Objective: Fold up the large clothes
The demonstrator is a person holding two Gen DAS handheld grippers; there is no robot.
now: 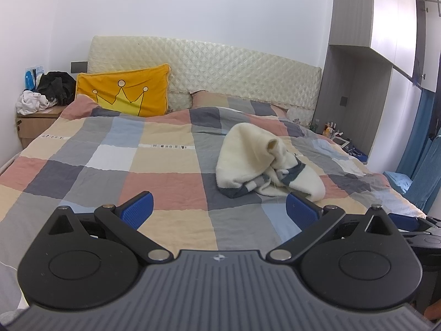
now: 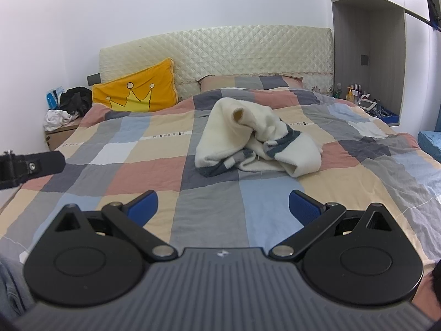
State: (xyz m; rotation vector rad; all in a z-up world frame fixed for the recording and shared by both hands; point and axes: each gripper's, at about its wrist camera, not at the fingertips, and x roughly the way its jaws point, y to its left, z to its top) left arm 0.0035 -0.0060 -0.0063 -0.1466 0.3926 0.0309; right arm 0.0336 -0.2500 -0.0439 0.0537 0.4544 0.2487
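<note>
Cream fleece garment [image 1: 261, 162] with dark grey trim lies crumpled in a heap on the checkered bedspread [image 1: 154, 165], near the middle of the bed. Left gripper [image 1: 219, 209] and right gripper [image 2: 223, 207] both hang above the near end of the bed, short of the garment, each with its blue pads wide apart and holding nothing. An orange crown pillow [image 1: 124, 91] leans on the headboard [image 1: 220, 63].
</note>
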